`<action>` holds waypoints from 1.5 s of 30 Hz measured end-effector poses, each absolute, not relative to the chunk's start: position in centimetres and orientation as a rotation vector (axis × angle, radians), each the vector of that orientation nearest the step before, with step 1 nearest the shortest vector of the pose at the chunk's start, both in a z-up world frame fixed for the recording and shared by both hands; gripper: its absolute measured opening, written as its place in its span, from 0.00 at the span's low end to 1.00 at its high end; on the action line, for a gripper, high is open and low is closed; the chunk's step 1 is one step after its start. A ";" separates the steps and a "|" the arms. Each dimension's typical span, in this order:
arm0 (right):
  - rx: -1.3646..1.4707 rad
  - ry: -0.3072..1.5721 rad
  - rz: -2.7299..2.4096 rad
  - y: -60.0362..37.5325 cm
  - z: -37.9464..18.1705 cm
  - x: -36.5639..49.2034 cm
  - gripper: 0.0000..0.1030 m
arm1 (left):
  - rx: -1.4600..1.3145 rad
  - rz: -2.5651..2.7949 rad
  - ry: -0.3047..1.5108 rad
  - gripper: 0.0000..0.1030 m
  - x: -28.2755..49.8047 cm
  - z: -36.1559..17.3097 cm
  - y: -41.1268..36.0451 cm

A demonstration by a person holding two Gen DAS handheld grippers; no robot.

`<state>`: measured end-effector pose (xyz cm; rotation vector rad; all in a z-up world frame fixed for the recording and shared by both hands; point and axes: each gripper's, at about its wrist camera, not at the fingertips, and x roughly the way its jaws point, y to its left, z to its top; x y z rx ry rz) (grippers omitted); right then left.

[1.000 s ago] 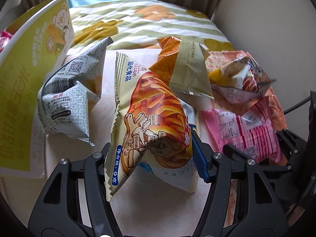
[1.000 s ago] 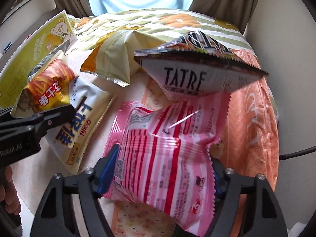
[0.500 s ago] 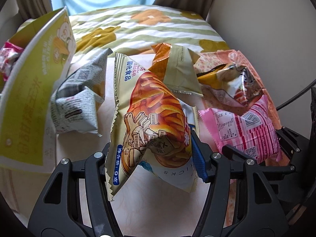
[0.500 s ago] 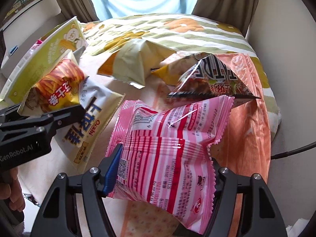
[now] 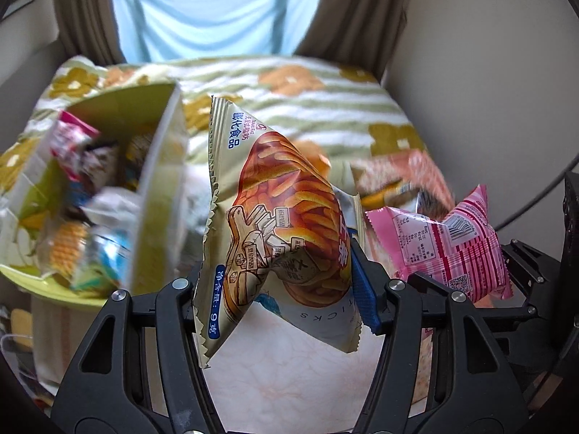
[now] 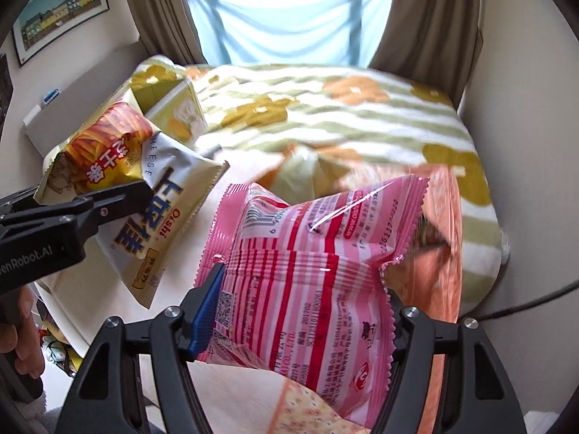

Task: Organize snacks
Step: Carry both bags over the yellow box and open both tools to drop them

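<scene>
Open yellow-green cardboard box (image 5: pixel 159 181) of mixed packets, left of the black left gripper (image 5: pixel 278 289), which is clamped on a crinkled glossy cream foil snack bag (image 5: pixel 275 209); black right gripper (image 6: pixel 300 311) pinches a pink-and-red striped plastic pouch (image 6: pixel 307 264), both bags aloft above the floral striped bedcover (image 6: pixel 362 115).

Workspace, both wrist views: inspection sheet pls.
Surface: pale tabletop; floral blanket beyond.
Job's things: fries bag and white Oishi bag, both held up; pink bag held up; green box part-filled with snacks.
Clutter: loose packets and an orange wrapper on the table, blurred.
Grippers: left gripper shut on both bags; right gripper shut on pink bag.
Cables: one black cable at right.
Surroundings: curtained window, framed picture, wall.
</scene>
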<state>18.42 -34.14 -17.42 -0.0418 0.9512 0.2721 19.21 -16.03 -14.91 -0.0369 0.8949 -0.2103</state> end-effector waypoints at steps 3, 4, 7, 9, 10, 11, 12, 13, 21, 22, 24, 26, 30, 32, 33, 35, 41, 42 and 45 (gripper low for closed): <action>-0.047 0.913 0.289 -32.9 -15.4 19.1 0.64 | -0.058 -0.189 0.848 0.55 19.5 -12.6 -14.0; -0.056 0.896 0.292 -32.3 -14.6 19.2 0.64 | -0.063 -0.182 0.833 0.55 19.6 -11.9 -13.2; -0.074 0.854 0.310 -30.4 -12.5 19.9 0.64 | -0.073 -0.149 0.793 0.56 20.2 -9.8 -10.5; -0.081 0.829 0.323 -28.9 -11.2 20.4 0.64 | -0.086 -0.127 0.778 0.56 20.7 -8.7 -8.3; -0.084 0.816 0.330 -28.0 -10.7 20.7 0.64 | -0.094 -0.120 0.771 0.56 20.9 -8.3 -7.4; -0.089 0.805 0.339 -27.0 -10.1 21.2 0.64 | -0.102 -0.112 0.766 0.56 21.1 -7.9 -6.3; -0.092 0.801 0.345 -26.3 -9.9 21.5 0.64 | -0.106 -0.104 0.765 0.56 21.4 -7.5 -5.0; -0.094 0.795 0.353 -25.3 -9.6 21.8 0.64 | -0.107 -0.095 0.763 0.56 21.7 -7.3 -4.0; -0.114 0.797 0.413 -16.9 -8.8 24.6 0.64 | -0.132 -0.007 0.792 0.56 24.1 -7.3 5.1; -0.117 0.804 0.419 -15.5 -8.8 25.0 0.64 | -0.135 -0.001 0.803 0.56 24.5 -7.6 6.0; -0.123 0.814 0.420 -13.6 -8.8 25.7 0.64 | -0.137 0.007 0.832 0.56 25.1 -8.3 7.9; -0.120 0.823 0.417 -11.9 -8.9 26.3 0.64 | -0.130 0.004 0.860 0.56 25.7 -9.3 9.2; -0.106 0.851 0.394 -9.4 -9.5 27.1 0.64 | -0.087 -0.019 0.939 0.56 27.1 -11.9 11.4; -0.098 0.868 0.383 -8.3 -10.0 27.3 0.64 | -0.060 -0.036 0.973 0.56 27.6 -13.3 11.9; -0.096 0.878 0.376 -7.8 -10.3 27.4 0.64 | -0.052 -0.044 0.987 0.56 27.8 -13.8 12.0; -0.093 0.896 0.370 -7.2 -10.7 27.5 0.64 | -0.039 -0.059 1.017 0.56 28.2 -15.0 12.2; -0.108 0.938 0.352 -6.1 -11.7 28.5 0.64 | -0.012 -0.092 1.065 0.83 28.4 -17.0 12.2; -0.107 0.940 0.351 -6.1 -11.8 28.6 0.64 | -0.009 -0.083 1.068 0.94 28.3 -16.9 12.3; -0.101 0.948 0.357 -6.1 -12.2 29.1 0.64 | -0.008 -0.058 1.063 1.00 27.6 -16.7 12.7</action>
